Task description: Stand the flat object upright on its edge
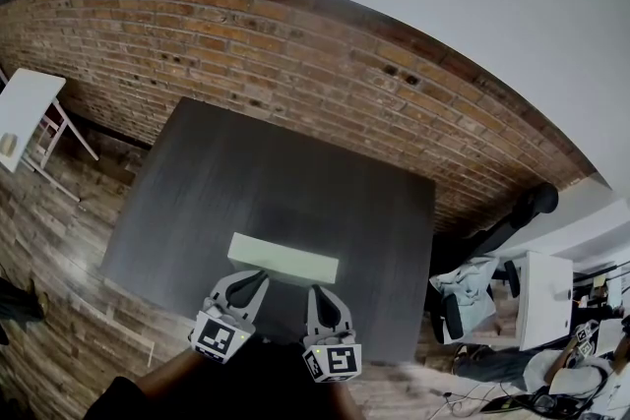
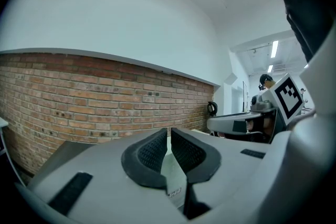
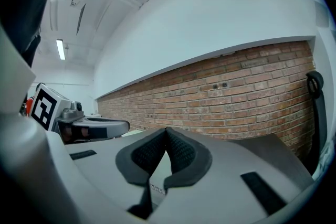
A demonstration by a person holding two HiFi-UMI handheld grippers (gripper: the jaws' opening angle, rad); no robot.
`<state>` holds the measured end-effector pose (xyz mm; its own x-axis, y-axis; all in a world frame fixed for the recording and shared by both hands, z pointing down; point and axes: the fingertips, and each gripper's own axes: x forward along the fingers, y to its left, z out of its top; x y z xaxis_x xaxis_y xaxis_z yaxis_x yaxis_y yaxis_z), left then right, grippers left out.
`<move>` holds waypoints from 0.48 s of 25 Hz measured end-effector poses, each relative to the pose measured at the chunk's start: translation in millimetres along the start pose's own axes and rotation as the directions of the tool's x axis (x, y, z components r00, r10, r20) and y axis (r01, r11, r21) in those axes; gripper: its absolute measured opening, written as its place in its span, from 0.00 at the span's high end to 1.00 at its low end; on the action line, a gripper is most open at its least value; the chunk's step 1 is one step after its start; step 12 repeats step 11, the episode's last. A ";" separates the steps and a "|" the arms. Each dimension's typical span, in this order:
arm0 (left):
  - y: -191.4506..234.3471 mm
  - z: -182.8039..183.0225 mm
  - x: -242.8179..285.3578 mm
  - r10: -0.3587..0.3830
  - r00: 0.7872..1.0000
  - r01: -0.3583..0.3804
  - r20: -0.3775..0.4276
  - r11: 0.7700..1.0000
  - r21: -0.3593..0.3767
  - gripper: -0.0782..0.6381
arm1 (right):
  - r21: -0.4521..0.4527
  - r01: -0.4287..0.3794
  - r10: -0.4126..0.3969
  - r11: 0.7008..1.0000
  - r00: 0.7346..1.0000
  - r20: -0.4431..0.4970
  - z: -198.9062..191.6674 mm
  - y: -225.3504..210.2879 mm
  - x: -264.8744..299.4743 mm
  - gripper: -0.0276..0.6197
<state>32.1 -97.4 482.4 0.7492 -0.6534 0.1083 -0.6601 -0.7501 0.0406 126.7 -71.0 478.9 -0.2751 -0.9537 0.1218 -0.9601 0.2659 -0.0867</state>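
Left gripper (image 1: 248, 280) and right gripper (image 1: 323, 295) were held side by side, roughly level, pointing forward. Both jaw pairs were closed, pinching the near edge of the flat object (image 1: 285, 259).

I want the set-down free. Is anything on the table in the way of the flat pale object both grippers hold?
Nothing visible. The left gripper and right gripper are both shut on the flat pale object, and the dark table around it shows nothing else.
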 end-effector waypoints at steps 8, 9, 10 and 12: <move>1.3 -1.4 1.1 0.008 1.000 -0.008 -0.002 1.000 -0.012 0.82 | -0.002 -0.010 0.010 1.000 1.000 0.008 1.7 -0.7 1.8 0.92; 1.3 -1.8 1.0 0.010 1.000 -0.010 0.000 1.000 -0.011 0.82 | -0.004 -0.013 0.013 1.000 1.000 0.010 1.6 -0.4 1.9 0.92; 1.3 -1.3 1.1 0.013 1.000 -0.013 0.004 1.000 -0.009 0.82 | -0.006 -0.017 0.017 1.000 1.000 0.011 1.6 0.0 1.9 0.92; 1.3 -0.6 1.3 0.015 1.000 -0.015 0.008 1.000 -0.006 0.82 | -0.007 -0.020 0.020 1.000 1.000 0.013 1.6 0.4 1.8 0.92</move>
